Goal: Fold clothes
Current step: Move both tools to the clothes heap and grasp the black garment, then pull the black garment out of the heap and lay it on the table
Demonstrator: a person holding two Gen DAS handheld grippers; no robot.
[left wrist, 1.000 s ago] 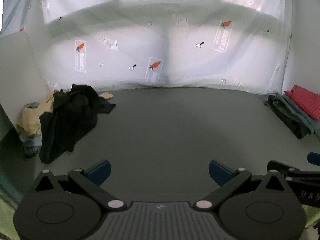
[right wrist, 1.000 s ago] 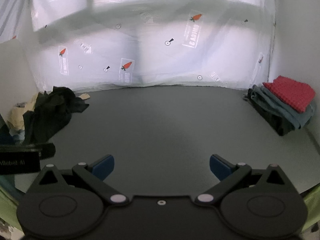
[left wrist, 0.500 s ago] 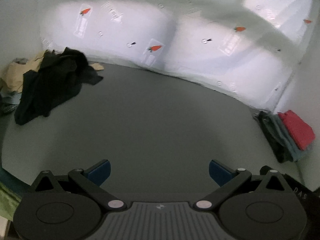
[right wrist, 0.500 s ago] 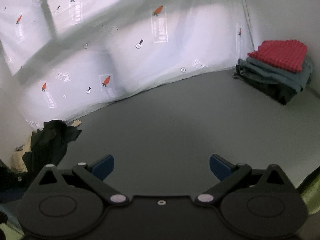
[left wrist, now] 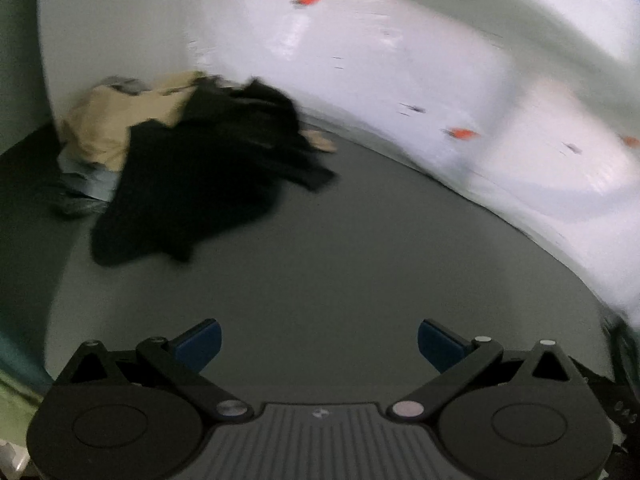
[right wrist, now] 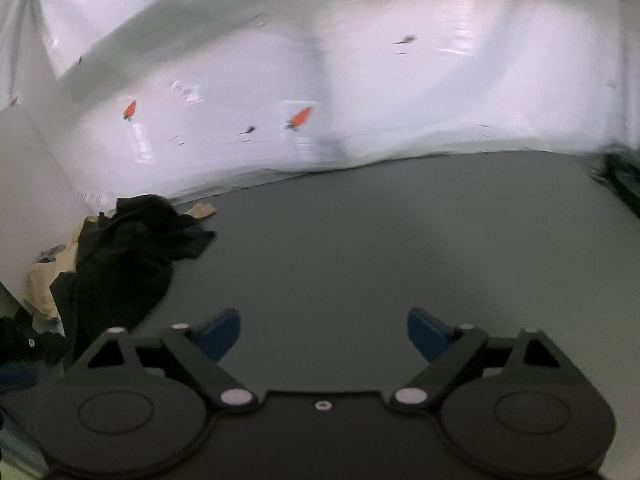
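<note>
A crumpled black garment [left wrist: 200, 176] lies on top of a pile with a tan garment [left wrist: 120, 120] at the far left corner of the grey table [left wrist: 360, 260]. The same black garment [right wrist: 128, 260] and tan garment [right wrist: 38, 288] show at the left of the right wrist view. My left gripper [left wrist: 318, 346] is open and empty above the table, short of the pile. My right gripper [right wrist: 323, 334] is open and empty over the table [right wrist: 380, 260], right of the pile.
A white plastic sheet with carrot prints [left wrist: 440, 80] hangs behind the table; it also shows in the right wrist view [right wrist: 320, 100]. A white board [right wrist: 28, 200] stands left of the pile. The dark edge of a folded stack [right wrist: 624, 180] sits at far right.
Both grippers have swung left toward the unfolded pile, which now looks bigger and nearer. The folded stack with the red item has slid out of view. Both stay open.
</note>
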